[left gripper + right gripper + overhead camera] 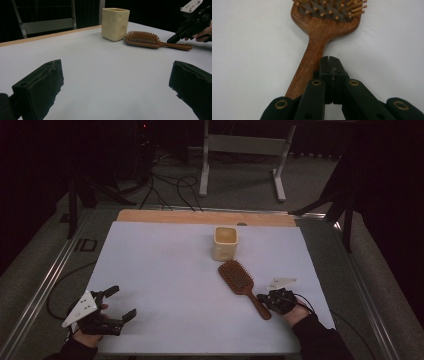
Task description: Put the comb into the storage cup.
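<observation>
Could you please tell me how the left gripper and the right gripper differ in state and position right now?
The left gripper has its jaws spread wide, while the right gripper has its jaws pressed together. The left gripper sits over bare table, far from the wooden hairbrush; the right gripper's tips lie at the hairbrush's handle, not clamped around it. Both are black, hand-held and low over the table.
</observation>
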`<state>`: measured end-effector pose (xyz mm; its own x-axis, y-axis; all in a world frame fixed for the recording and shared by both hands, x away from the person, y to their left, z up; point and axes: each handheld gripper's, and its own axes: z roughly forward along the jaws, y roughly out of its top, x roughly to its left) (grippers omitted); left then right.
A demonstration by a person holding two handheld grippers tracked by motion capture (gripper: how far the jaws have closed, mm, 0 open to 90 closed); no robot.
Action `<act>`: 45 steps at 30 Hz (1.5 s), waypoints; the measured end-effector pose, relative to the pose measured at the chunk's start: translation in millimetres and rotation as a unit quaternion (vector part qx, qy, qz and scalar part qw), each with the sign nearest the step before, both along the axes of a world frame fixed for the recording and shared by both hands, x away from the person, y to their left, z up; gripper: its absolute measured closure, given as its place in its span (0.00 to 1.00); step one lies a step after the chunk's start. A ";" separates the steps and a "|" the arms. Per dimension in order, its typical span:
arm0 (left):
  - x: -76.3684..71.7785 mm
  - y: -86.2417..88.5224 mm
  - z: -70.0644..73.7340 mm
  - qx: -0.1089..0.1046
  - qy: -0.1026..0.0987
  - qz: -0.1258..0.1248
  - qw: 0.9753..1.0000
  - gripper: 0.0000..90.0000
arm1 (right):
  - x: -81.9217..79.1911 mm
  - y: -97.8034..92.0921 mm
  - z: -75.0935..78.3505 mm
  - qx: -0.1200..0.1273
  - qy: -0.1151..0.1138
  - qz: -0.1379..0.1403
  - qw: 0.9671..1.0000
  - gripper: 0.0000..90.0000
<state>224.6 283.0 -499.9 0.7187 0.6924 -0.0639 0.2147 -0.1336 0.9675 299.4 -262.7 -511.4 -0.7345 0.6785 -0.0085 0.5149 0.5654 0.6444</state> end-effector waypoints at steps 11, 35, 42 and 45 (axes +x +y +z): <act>0.1 -0.3 0.1 0.001 -0.001 0.000 1.000 0.00 | -0.2 -3.8 6.0 0.003 -0.007 -0.013 1.000 1.00; 0.4 -1.1 0.0 0.002 0.001 -0.001 1.000 0.00 | -5.3 -1.8 43.9 0.008 -0.012 -0.076 0.997 0.60; 0.5 -1.1 -0.1 0.002 0.001 -0.001 1.000 0.00 | -4.4 4.2 52.0 0.009 0.001 -0.077 0.997 0.41; 0.5 -1.0 0.0 0.002 0.001 -0.001 1.000 0.00 | -3.8 9.2 54.2 0.007 0.005 -0.074 0.997 0.27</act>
